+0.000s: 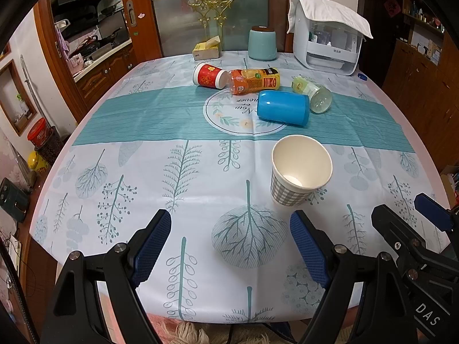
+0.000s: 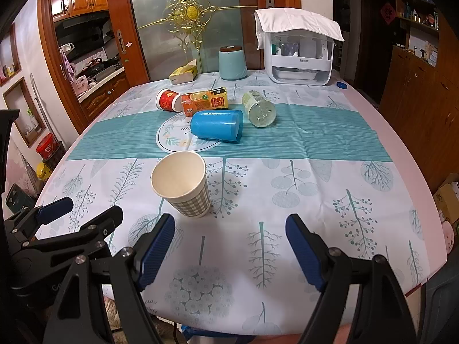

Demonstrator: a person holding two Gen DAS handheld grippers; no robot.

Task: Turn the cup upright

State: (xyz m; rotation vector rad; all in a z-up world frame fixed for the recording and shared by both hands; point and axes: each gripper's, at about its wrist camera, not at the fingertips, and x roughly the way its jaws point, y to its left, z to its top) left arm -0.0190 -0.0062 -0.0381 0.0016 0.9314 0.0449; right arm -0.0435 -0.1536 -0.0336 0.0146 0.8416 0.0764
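A paper cup with a grey check pattern (image 1: 298,172) stands upright on the tablecloth, mouth up and empty; it also shows in the right wrist view (image 2: 183,185). My left gripper (image 1: 229,246) is open and empty, hovering near the table's front edge, short of the cup. My right gripper (image 2: 229,246) is open and empty, to the right of the cup and nearer the front edge. A blue cup (image 1: 282,108) lies on its side at the table's middle (image 2: 216,125).
Behind the blue cup lie a red cup (image 1: 208,76), an orange bottle (image 1: 254,81) and a clear jar (image 1: 314,94), all on their sides. At the far edge stand a teal canister (image 1: 261,43), a tissue box (image 1: 206,48) and a white appliance (image 1: 327,35) under a cloth.
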